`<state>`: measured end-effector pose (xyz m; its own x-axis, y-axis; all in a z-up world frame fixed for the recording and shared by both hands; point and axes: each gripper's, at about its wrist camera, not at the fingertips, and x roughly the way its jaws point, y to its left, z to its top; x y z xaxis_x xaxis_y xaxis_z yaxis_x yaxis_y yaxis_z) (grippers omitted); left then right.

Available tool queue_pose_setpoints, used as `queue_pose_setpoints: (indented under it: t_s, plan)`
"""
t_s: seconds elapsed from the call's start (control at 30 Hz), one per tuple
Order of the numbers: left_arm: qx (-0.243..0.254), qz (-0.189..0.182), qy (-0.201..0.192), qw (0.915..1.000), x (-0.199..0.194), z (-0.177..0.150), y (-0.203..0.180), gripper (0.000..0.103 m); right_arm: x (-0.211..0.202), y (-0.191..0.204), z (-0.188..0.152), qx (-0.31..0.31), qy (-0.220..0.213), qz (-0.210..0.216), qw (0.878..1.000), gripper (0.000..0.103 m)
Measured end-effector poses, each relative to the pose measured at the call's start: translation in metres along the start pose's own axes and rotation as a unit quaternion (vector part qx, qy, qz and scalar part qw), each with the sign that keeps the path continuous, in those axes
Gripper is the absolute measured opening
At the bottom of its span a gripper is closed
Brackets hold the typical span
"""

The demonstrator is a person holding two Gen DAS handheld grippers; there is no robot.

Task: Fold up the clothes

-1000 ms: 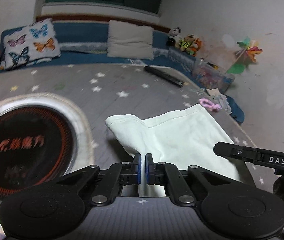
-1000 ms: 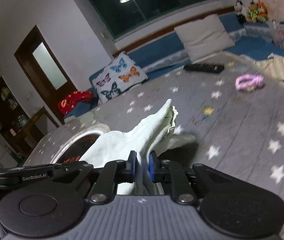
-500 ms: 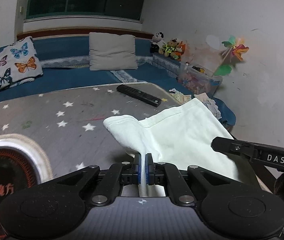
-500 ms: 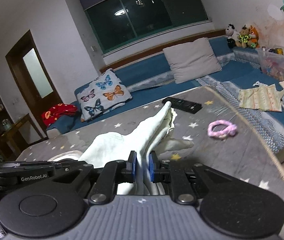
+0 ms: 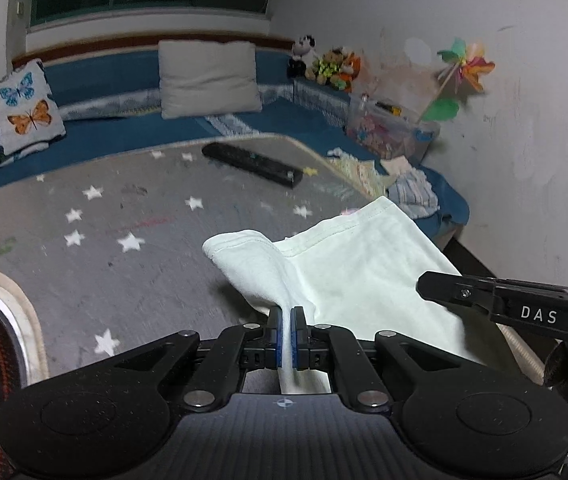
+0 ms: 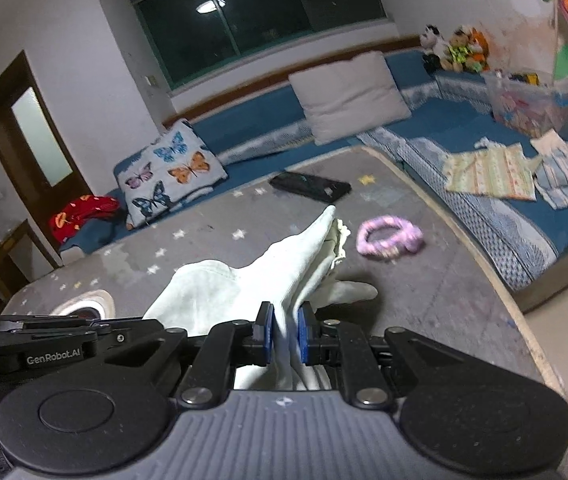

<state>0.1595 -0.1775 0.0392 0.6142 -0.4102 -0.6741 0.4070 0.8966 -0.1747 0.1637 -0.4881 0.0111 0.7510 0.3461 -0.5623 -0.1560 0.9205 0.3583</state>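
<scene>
Grey star mat [image 6: 424, 280] is carrying a remote [image 6: 310, 186] near its far edge, pink ring [image 6: 388, 236] near its right edge.

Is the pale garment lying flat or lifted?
Lifted. Both tongs, left and right, are shut on the garment, which hangs between them above the star rug and casts a shadow there.

White walls [image 5: 484, 8], dark window [image 6: 252, 20], blue bench [image 6: 436, 120] around a star-patterned grey rug [image 5: 124, 216].

Left gripper [image 5: 286, 330] jaws nearly closed, pinching pale cloth [image 5: 348, 268]. Right gripper [image 6: 283, 334] jaws also clamped on the cloth, slightly wider gap. Both grippers side by side, close together, pointing forward.
</scene>
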Motion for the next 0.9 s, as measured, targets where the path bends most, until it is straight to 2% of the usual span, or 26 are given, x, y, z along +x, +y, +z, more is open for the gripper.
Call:
queue_pose_setpoints:
  t_s: [0.17,0.23,0.4,0.47,0.63,0.77,0.9]
  plan:
    - [0.003,0.004,0.023,0.9997,0.013,-0.012,0.003,0.005,0.016,-0.013,-0.013,0.004,0.026,-0.024,0.999,0.013]
    - [0.000,0.007,0.027,0.9996,0.015,-0.014,0.006,0.006,0.021,-0.020,-0.017,0.007,0.037,-0.040,0.998,0.017]
    - [0.001,0.013,0.033,0.9994,0.015,-0.022,0.013,0.008,0.018,-0.024,-0.018,0.005,0.034,-0.056,0.998,0.022]
    - [-0.001,0.013,0.036,0.9993,0.016,-0.024,0.015,0.008,0.012,-0.019,-0.013,-0.004,0.019,-0.064,0.998,0.022]
    - [0.003,0.011,0.040,0.9991,0.017,-0.027,0.015,0.008,0.013,-0.008,0.001,-0.018,0.001,-0.045,0.999,0.022]
    - [0.004,0.009,0.041,0.9991,0.019,-0.027,0.016,0.008,0.032,0.001,0.009,-0.025,0.003,-0.032,0.999,0.022]
    - [0.002,0.007,0.044,0.9990,0.021,-0.028,0.019,0.009,0.054,0.003,0.012,-0.031,0.007,-0.040,0.999,0.022]
